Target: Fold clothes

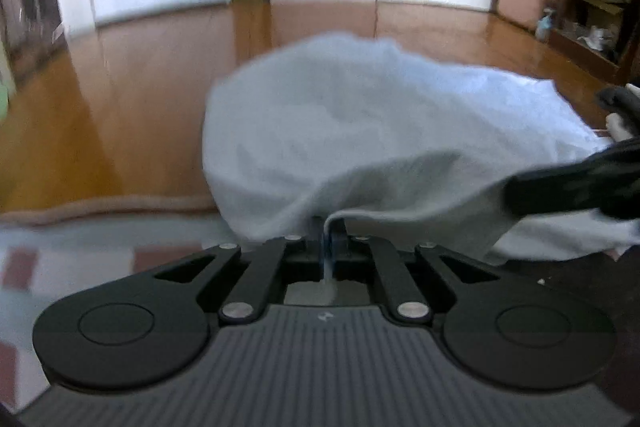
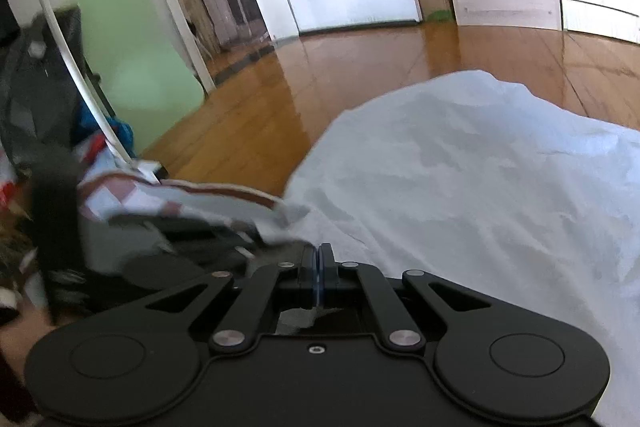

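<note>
Pale garment (image 1: 360, 131), centre frame, billowing over the wooden floor (image 1: 120, 99): light, limp, easily creased (best held at hems). Left hand-held gripper (image 1: 329, 233) pinches its near edge; right hand-held gripper (image 2: 319, 259) is closed, its catch unclear.

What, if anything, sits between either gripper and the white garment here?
Nothing visible. The left gripper is already shut on a fold of the white garment, and the right gripper, also shut, appears to pinch its near edge.
</note>
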